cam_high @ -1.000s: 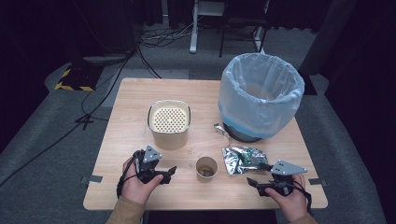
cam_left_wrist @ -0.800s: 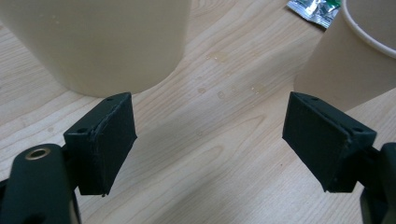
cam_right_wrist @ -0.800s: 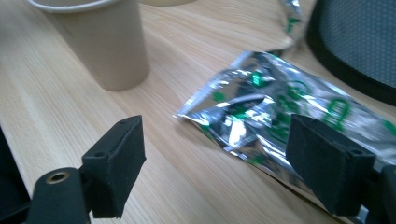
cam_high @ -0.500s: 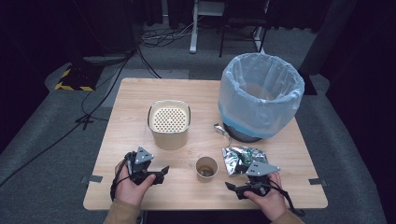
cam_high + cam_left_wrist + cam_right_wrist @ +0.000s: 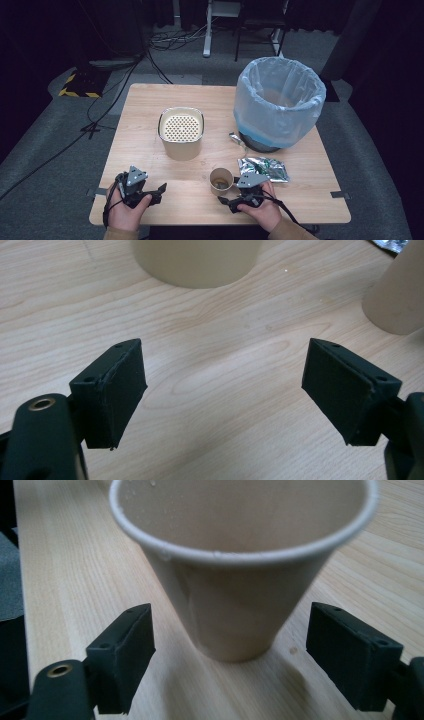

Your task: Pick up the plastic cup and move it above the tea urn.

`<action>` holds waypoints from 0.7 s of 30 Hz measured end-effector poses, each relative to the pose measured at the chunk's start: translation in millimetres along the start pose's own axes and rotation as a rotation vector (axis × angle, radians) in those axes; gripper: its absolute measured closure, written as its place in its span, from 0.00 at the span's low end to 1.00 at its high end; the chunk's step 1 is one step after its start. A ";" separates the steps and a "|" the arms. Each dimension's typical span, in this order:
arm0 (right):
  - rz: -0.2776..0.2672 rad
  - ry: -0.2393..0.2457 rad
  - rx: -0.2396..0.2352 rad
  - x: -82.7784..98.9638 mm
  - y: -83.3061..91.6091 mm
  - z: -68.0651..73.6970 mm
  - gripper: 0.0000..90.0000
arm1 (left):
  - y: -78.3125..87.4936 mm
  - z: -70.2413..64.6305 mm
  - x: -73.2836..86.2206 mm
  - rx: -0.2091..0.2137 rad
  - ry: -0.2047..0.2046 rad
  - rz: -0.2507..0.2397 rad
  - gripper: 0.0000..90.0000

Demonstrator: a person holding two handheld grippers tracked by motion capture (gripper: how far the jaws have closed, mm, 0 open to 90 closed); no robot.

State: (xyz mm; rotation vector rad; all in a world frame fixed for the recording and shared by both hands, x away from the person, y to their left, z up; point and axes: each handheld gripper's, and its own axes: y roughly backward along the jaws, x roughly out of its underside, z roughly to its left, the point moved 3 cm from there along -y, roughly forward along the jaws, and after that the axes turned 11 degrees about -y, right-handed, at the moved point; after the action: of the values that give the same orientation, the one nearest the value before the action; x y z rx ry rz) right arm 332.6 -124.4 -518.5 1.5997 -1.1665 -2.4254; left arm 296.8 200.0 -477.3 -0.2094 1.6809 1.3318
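Your right gripper point(image 5: 227, 655) stands wide, the paper cup point(image 5: 240, 565) just ahead between its jaws; it's light and crushable, so pinch gently low down.

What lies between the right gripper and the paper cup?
Nothing: in the right gripper view, bare table separates the open right gripper from the paper cup.

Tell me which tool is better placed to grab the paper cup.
Right. The right tool is open with the cup standing between its jaws; the left tool faces bare table.
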 end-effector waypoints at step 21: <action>-0.005 0.025 0.035 -13.9 -8.8 -0.5 0.36 | 2.2 0.0 5.6 -0.010 0.005 0.010 0.20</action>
State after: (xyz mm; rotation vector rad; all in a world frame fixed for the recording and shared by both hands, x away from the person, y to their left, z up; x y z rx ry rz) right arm 342.8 -112.9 -512.8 1.6397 -1.2093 -2.3933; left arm 292.4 203.0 -480.0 -0.2107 1.6820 1.3490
